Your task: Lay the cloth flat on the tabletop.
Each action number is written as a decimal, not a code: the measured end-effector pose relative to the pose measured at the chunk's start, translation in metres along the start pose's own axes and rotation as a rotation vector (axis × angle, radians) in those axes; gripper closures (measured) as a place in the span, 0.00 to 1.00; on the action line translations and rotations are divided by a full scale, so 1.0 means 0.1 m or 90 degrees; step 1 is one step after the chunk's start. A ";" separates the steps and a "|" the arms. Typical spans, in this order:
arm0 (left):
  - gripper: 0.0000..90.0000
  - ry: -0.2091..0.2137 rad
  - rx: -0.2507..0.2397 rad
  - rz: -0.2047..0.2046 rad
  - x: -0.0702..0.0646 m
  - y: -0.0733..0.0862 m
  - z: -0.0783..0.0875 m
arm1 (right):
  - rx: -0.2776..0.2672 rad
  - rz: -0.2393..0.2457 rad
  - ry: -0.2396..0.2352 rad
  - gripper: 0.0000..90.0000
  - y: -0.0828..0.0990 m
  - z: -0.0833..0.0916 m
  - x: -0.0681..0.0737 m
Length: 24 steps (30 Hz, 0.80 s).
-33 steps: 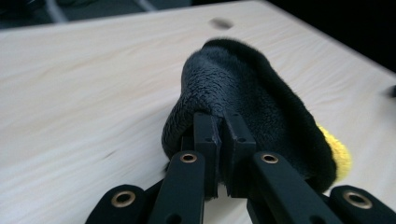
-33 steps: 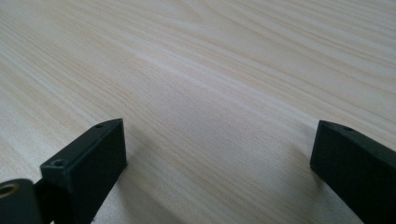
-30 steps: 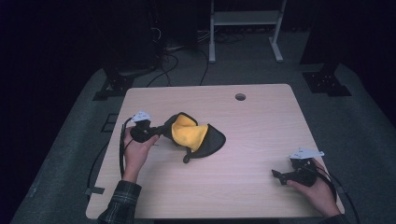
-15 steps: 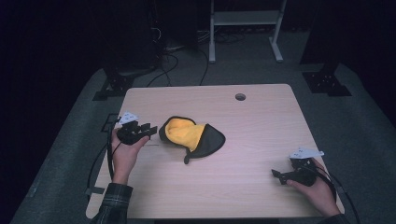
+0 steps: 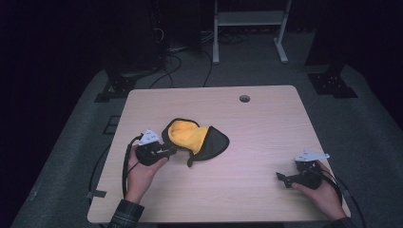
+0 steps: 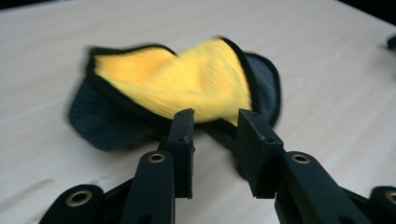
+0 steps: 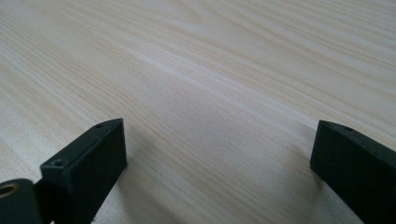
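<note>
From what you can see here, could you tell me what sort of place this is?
Probably a lab or recording workspace: a bare wooden table on grey carpet, cables trailing across the floor, and metal stand legs against a dark background.

The left hand-held gripper (image 5: pixel 172 151) points rightward, its jaws narrowly apart, having just been closing with nothing between them. The right hand-held gripper (image 5: pixel 281 177) lies low, jaws spread wide.

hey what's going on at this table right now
A person is working at a wooden table with a gripper in each hand. The left gripper is right up against a black pouch with a yellow lining, its jaws a little apart at the pouch's near edge and, having just been closing, not clamped on it. The right gripper rests near the table's front right corner, jaws wide open over bare wood, away from the pouch.
</note>
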<state>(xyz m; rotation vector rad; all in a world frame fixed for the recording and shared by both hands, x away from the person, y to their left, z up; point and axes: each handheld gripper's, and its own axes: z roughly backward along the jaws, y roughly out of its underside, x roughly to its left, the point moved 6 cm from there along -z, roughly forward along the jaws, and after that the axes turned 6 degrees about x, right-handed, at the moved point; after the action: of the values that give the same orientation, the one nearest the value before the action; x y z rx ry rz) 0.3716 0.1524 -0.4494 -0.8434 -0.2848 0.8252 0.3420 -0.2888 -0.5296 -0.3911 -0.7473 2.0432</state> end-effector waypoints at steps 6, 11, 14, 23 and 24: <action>0.73 0.022 0.037 -0.018 -0.16 0.09 -0.24 | 0.000 0.001 -0.001 0.03 0.00 0.00 0.00; 0.69 0.030 0.056 -0.035 -0.25 0.12 -0.39 | 0.000 0.002 -0.001 0.03 0.00 0.00 0.00; 0.66 0.021 0.081 -0.052 -0.29 0.15 -0.55 | -0.001 0.002 -0.001 0.03 0.00 0.00 0.00; 0.79 0.021 0.112 -0.050 -0.26 0.21 -0.63 | -0.001 0.002 -0.001 0.03 0.00 0.00 0.00; 0.86 0.031 0.117 -0.044 -0.25 0.21 -0.64 | 0.000 0.002 -0.001 0.03 0.00 0.00 0.00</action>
<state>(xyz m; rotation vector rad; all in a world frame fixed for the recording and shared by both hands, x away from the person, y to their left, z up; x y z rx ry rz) 0.3776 0.1072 -0.5047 -0.6771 -0.1915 0.7525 0.3423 -0.2883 -0.5296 -0.3905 -0.7493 2.0460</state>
